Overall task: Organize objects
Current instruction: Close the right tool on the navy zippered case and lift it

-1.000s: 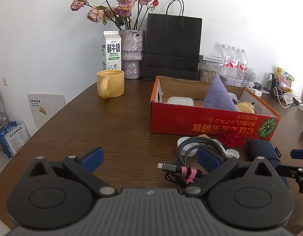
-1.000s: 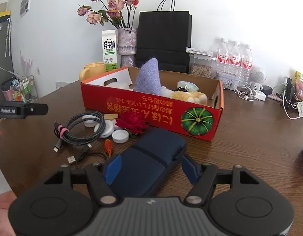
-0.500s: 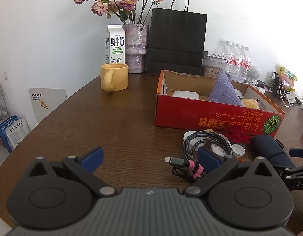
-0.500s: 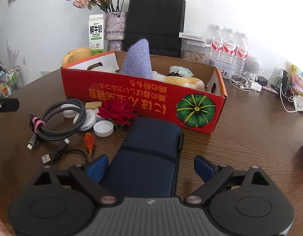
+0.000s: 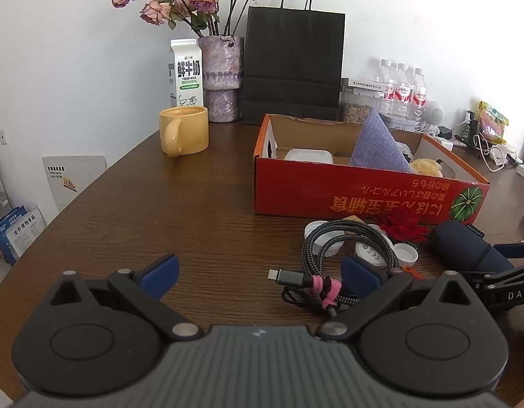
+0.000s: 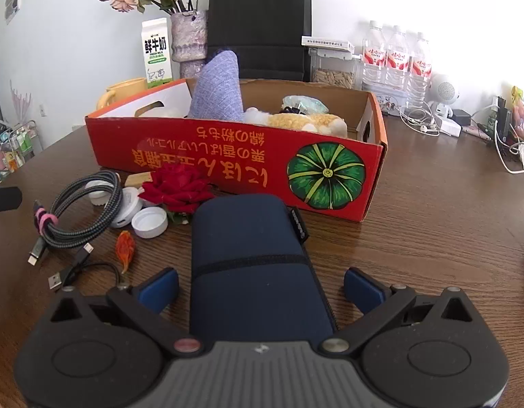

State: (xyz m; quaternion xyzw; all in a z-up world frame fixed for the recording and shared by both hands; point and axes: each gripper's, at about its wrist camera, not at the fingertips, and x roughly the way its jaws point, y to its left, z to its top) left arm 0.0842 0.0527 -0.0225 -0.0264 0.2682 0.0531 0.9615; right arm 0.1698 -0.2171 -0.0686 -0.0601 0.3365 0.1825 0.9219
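We see the navy pouch (image 6: 251,258) lying on the desk (image 6: 432,238), long axis toward the red box (image 6: 228,156). Our right gripper (image 6: 260,287) is opening, pads clear of it. Only the left view shows our left gripper (image 5: 260,273), wide open and empty, near the coiled cable (image 5: 333,255).

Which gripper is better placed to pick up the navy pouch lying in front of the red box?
Right. The right gripper already straddles the navy pouch, jaws opening, pads clear of it. The left gripper is open over bare table by the cable.
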